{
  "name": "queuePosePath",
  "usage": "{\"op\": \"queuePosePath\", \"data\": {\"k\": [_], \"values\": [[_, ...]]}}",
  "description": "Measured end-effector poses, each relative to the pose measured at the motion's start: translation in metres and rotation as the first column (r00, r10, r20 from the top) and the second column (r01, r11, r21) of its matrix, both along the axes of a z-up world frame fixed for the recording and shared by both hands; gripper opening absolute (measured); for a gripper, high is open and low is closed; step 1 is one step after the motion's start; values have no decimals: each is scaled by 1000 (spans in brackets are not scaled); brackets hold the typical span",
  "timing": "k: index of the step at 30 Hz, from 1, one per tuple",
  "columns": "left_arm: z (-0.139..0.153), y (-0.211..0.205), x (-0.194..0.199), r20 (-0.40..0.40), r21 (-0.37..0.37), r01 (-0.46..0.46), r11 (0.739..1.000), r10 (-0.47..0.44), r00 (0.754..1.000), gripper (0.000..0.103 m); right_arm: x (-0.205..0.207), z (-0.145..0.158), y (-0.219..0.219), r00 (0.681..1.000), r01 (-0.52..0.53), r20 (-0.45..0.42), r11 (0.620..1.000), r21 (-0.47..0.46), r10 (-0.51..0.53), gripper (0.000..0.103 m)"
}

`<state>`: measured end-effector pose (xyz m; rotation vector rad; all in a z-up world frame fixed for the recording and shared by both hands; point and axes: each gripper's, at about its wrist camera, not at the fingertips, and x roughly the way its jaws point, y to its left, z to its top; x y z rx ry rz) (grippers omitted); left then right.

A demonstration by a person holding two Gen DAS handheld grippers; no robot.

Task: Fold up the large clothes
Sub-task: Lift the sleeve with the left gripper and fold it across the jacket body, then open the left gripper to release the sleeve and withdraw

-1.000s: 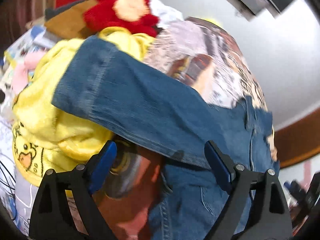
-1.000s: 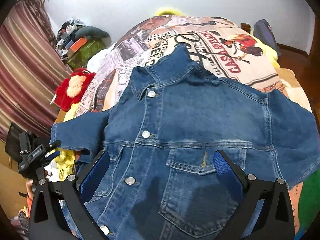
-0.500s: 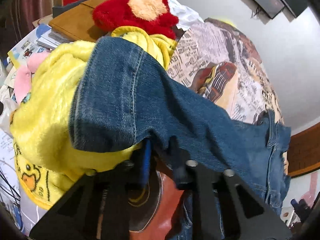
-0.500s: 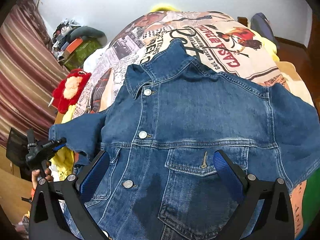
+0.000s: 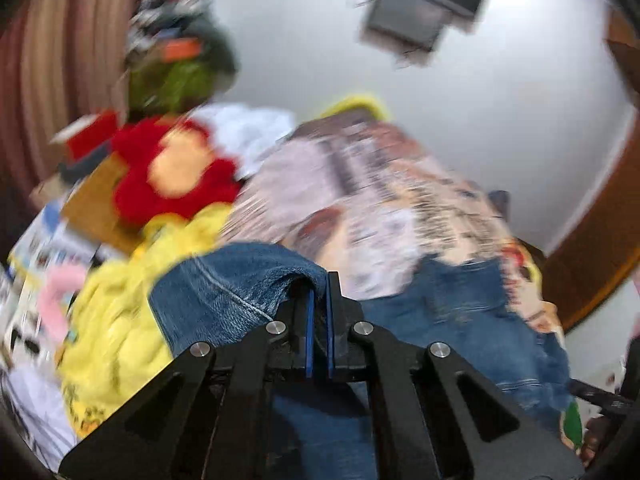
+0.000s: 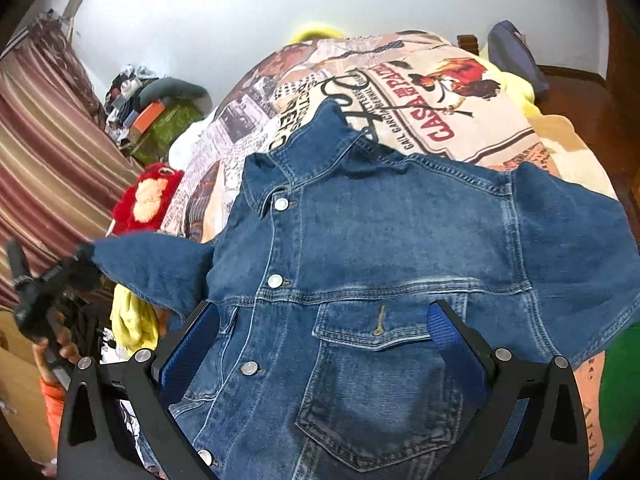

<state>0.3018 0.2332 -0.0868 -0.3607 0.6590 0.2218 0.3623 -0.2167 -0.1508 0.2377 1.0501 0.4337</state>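
Already clamped shut on the denim jacket (image 6: 380,280) sleeve cuff (image 5: 240,284), the left gripper (image 5: 318,300) risks dragging the jacket askew; the right gripper (image 6: 324,332) hovers open.

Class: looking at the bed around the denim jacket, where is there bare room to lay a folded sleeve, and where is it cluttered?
Free: the printed bedspread beyond the denim jacket collar, toward the wall. Crowded: the bed's left edge, where the red plush toy, yellow fleece and the left gripper, shut on the sleeve, sit.
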Motion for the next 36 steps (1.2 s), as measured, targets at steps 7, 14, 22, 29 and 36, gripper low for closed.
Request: {"op": "queuePosePath", "data": {"k": [7,14,22,29,36], "values": [[40,-111,46,72,51,280,959,-283,956,3,-7,15,-33,998,43,50,999,0,-43,103],[-7,-232,82,-69,51,534,844,-530,845,3,-13,20,-76,991,121,62,993,-6,-121,103],[-109,-307,82,-340,-95,689,719,-674,656,3,-17,14,-112,980,199,25,980,-9,-199,103],[-88,-298,61,-332,-38,675,737,-646,687,51,-13,11,-100,984,177,18,984,-32,-176,103],[-41,-214,46,-198,106,531,841,-505,840,84,-6,17,-53,996,82,53,994,-76,-78,103]]}}
